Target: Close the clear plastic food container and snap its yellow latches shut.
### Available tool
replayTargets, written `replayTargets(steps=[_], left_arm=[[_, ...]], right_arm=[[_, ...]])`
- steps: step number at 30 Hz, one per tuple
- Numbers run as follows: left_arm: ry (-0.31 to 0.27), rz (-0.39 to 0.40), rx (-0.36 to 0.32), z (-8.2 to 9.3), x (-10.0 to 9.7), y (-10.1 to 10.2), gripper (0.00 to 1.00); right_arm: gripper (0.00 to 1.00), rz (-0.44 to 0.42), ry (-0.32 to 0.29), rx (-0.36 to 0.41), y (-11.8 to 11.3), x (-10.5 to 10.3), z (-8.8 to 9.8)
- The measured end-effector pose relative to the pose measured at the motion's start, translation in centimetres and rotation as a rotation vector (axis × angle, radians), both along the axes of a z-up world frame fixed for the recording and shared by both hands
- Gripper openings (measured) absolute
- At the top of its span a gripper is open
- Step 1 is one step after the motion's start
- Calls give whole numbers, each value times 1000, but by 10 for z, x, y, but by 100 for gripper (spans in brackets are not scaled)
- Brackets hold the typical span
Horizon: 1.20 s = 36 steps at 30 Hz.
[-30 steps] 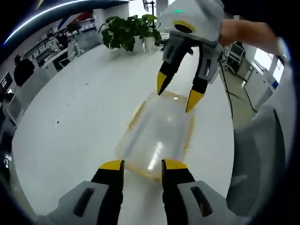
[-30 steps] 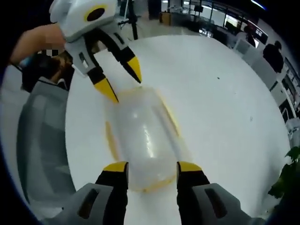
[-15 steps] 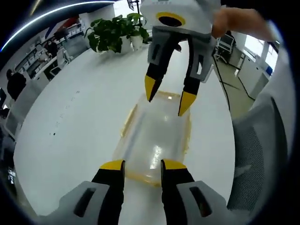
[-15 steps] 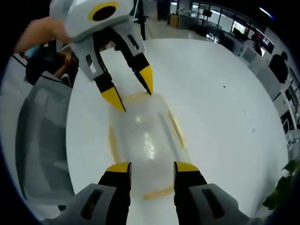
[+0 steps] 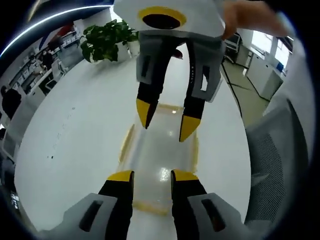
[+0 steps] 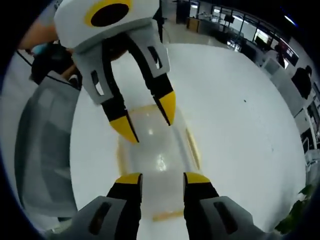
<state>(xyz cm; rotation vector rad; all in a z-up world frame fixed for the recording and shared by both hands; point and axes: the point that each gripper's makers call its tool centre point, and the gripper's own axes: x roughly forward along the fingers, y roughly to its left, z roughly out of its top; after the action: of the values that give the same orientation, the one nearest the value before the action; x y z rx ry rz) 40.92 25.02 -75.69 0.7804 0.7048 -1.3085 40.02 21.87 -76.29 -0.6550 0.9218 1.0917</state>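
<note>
Broadly, a wide white surface [image 5: 75, 130] carries everything, and a grey mesh chair [image 5: 280, 160] stands along one edge of it; in the right gripper view the same surface [image 6: 235, 115] and chair [image 6: 42, 150] show from the opposite end. A leafy potted plant [image 5: 105, 40] stands at the far end of the surface in the left gripper view. Next in size is the clear plastic food container [image 5: 157, 160], which lies flat on the surface near the chair-side edge, its lid on top and its yellow latches [image 5: 126, 142] running along the rim. In the right gripper view the container [image 6: 155, 155] lies lengthwise between the two sets of tongs, a yellow latch [image 6: 192, 147] at its long side. The left tongs [image 5: 147, 176] hover over the near end of the container, jaws parted with nothing between them. The right tongs [image 5: 164, 120] face them above the far end, also spread and empty. In the right gripper view the right tongs [image 6: 161, 178] stand released over the lid, and the left tongs [image 6: 147, 120] hang just above the container's other end, not clearly touching it.
</note>
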Motion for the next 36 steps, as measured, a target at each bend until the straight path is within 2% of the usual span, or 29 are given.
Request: replayTargets(steps=[8, 18, 36], left_arm=[[2, -15, -17, 2, -2, -14, 28], [12, -22, 7, -5, -4, -9, 28], [60, 19, -45, -5, -15, -16, 31]], right_arm=[[31, 45, -20, 18, 12, 2, 0], [31, 49, -29, 30, 13, 7, -1], [34, 63, -35, 23, 12, 21, -2]])
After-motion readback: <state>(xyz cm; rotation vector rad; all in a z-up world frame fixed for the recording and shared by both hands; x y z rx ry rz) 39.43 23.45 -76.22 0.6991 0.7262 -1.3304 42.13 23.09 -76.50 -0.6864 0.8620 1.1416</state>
